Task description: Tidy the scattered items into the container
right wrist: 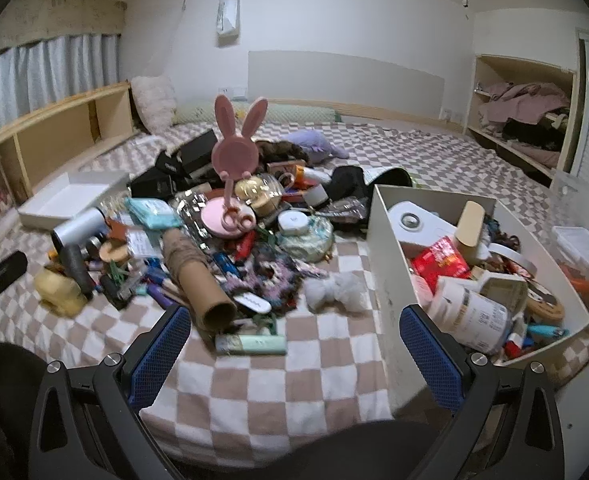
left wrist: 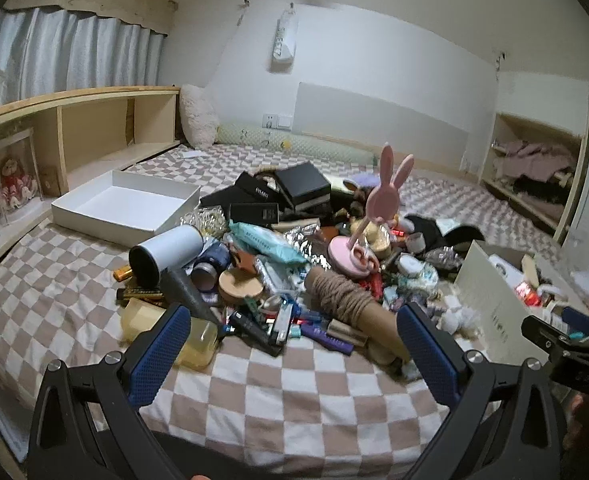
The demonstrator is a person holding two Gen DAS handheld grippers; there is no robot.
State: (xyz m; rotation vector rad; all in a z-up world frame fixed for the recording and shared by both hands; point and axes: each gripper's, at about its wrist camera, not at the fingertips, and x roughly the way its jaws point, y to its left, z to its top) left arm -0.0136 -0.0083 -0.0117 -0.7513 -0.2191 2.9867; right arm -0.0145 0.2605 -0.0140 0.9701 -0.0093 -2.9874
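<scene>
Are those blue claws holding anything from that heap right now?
No. The left gripper and the right gripper both stand open with nothing between their fingers, above the checkered blanket in front of the pile.

One pink bunny-eared stand [right wrist: 232, 184], one cardboard tube [right wrist: 198, 280], two white boxes — one shallow tray [left wrist: 126, 208], one filled bin [right wrist: 390, 264].

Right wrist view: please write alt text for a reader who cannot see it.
An open right gripper hovers over a checkered bedspread, empty. Ahead lies a heap of clutter around a pink rabbit-eared stand; at right, a white container already holds many items.
</scene>
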